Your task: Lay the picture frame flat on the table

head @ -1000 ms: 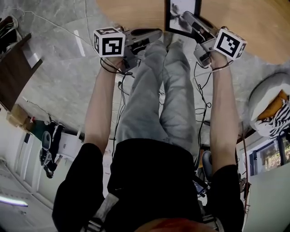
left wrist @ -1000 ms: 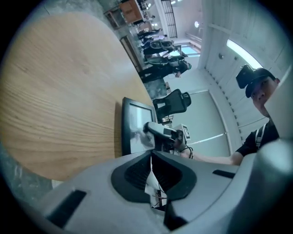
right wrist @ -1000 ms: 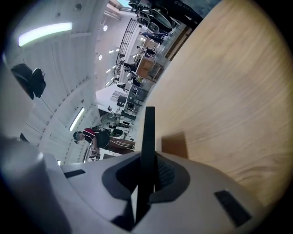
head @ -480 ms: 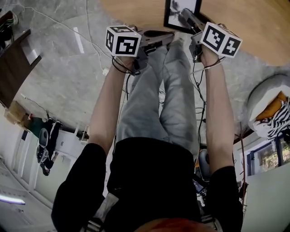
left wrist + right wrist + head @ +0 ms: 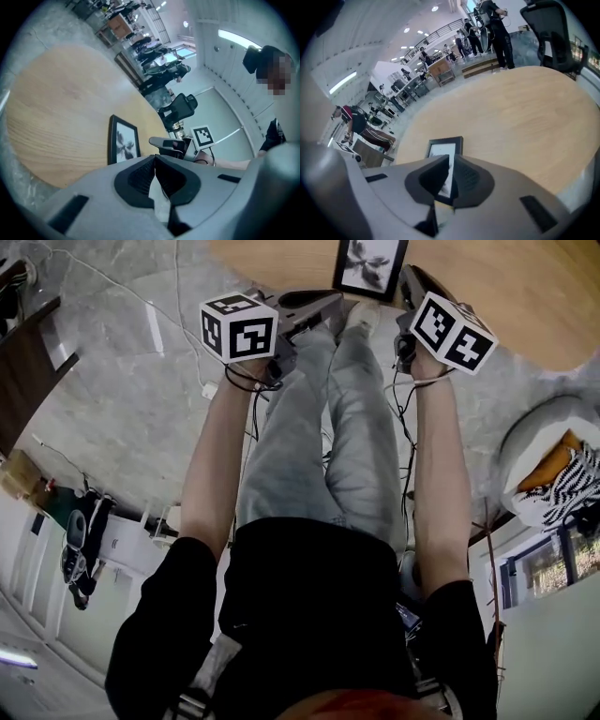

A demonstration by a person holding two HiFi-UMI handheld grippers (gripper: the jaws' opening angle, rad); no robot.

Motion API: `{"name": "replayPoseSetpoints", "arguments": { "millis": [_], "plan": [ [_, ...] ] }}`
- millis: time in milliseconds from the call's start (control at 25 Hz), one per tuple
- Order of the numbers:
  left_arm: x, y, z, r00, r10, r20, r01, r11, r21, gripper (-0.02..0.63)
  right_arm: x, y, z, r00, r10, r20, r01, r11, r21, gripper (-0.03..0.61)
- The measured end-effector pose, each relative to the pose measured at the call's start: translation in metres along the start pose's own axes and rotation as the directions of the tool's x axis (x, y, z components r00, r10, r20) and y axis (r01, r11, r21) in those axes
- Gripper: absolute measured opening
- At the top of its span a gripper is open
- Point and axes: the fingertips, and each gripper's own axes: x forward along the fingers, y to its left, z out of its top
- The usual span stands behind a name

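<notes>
In the head view the picture frame [image 5: 370, 266] lies on the wooden table [image 5: 506, 287] near its front edge, picture side up and seemingly flat. The laying-down step therefore looks finished, or all but. The right gripper [image 5: 411, 279] sits just beside the frame's right edge, and the left gripper [image 5: 330, 304] hangs off to the frame's left, over the table's rim and apart from the frame. Below them are the person's legs [image 5: 328, 427] and loose cables [image 5: 412, 474] over the stone floor [image 5: 122, 409], none of it between the grippers and the frame. In the left gripper view the jaws are pressed together with nothing in them. The frame rests on the table beyond them, with the other gripper to its right and an office chair [image 5: 180, 107] further back. In the right gripper view the jaws stand a narrow slit apart, having just been closing. The frame shows through the slit lying on the wood beyond, and the pads do not appear to press on it. Standing people [image 5: 492, 23] and desks are far behind. The next move probably calls for drawing the right gripper clear without nudging the frame toward the table's edge, which lies close to it.
</notes>
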Motion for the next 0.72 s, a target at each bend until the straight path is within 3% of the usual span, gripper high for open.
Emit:
{"name": "replayPoseSetpoints", "arguments": {
  "millis": [120, 200, 360, 480, 520, 600, 680, 720],
  "plan": [
    [-0.014, -0.039, 0.033, 0.994, 0.016, 0.109, -0.024, 0.997, 0.069, 0.009, -0.043, 0.024, 0.028, 0.992, 0.091, 0.087, -0.091, 0.996, -0.004, 0.019],
    [-0.031, -0.073, 0.071, 0.976, 0.051, 0.214, -0.081, 0.987, 0.137, 0.009, -0.073, 0.052, 0.055, 0.975, 0.180, 0.130, -0.171, 0.982, -0.073, 0.016],
    [-0.072, -0.157, 0.162, 0.873, 0.119, 0.473, -0.285, 0.911, 0.298, 0.009, -0.140, 0.103, 0.128, 0.913, 0.319, 0.254, -0.286, 0.945, -0.159, 0.015],
    [-0.097, -0.233, 0.195, 0.834, 0.130, 0.536, -0.369, 0.854, 0.367, 0.009, -0.210, 0.138, 0.170, 0.842, 0.405, 0.357, -0.364, 0.914, -0.180, 0.013],
    [-0.109, -0.253, 0.203, 0.816, 0.148, 0.558, -0.407, 0.833, 0.375, 0.009, -0.233, 0.149, 0.183, 0.824, 0.412, 0.389, -0.361, 0.911, -0.199, 0.013],
    [-0.141, -0.288, 0.223, 0.760, 0.181, 0.624, -0.485, 0.797, 0.359, 0.009, -0.273, 0.173, 0.212, 0.793, 0.411, 0.451, -0.331, 0.911, -0.247, 0.012],
    [-0.167, -0.323, 0.253, 0.696, 0.161, 0.699, -0.531, 0.772, 0.351, 0.009, -0.312, 0.196, 0.251, 0.750, 0.416, 0.514, -0.287, 0.905, -0.314, 0.014],
    [-0.173, -0.342, 0.266, 0.677, 0.135, 0.723, -0.542, 0.756, 0.366, 0.009, -0.332, 0.207, 0.269, 0.727, 0.422, 0.541, -0.259, 0.899, -0.353, 0.014]
  ]
}}
